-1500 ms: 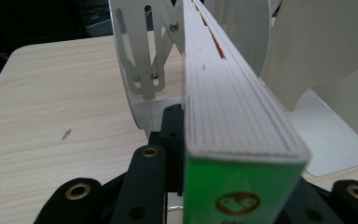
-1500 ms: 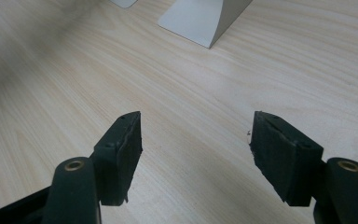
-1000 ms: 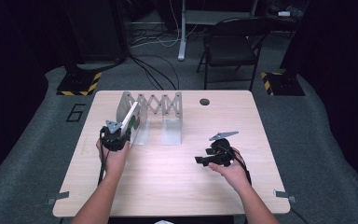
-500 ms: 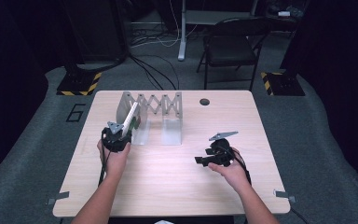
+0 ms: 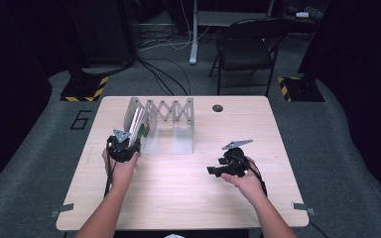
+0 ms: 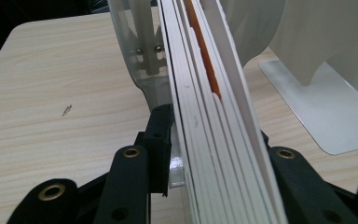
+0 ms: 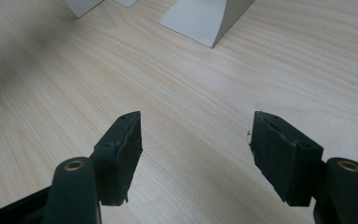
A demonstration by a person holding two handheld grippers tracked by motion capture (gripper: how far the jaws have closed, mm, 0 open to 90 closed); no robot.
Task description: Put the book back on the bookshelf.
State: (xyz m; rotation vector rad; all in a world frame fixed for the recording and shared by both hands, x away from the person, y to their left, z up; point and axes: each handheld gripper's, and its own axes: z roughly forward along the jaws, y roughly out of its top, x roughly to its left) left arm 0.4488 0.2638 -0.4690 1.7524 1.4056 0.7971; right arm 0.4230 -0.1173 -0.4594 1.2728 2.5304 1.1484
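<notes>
The jaws of the left gripper (image 6: 205, 163) stand on either side of a stack of white folders (image 6: 214, 140) and have just been opening; in the left gripper view a narrow gap shows between the left pad and the nearest sheet, while the right pad is hidden behind the stack, so contact there cannot be told. The stack, with one orange edge among the white ones, stands on end in the left bay of an expanding file rack (image 5: 171, 111), next to a clear divider (image 6: 144, 60). In the high view the left gripper (image 5: 124, 146) sits at the near end of that bay, with the folders (image 5: 138, 124) leaning beyond it. The jaws of the right gripper (image 7: 196, 154) stand moderately apart with nothing between them, over bare wood. In the high view the right gripper (image 5: 228, 166) hovers right of the rack, well apart from it. The rack stands at the far left of the table (image 5: 188, 198); its white feet (image 7: 205, 16) appear at the top of the right gripper view.
</notes>
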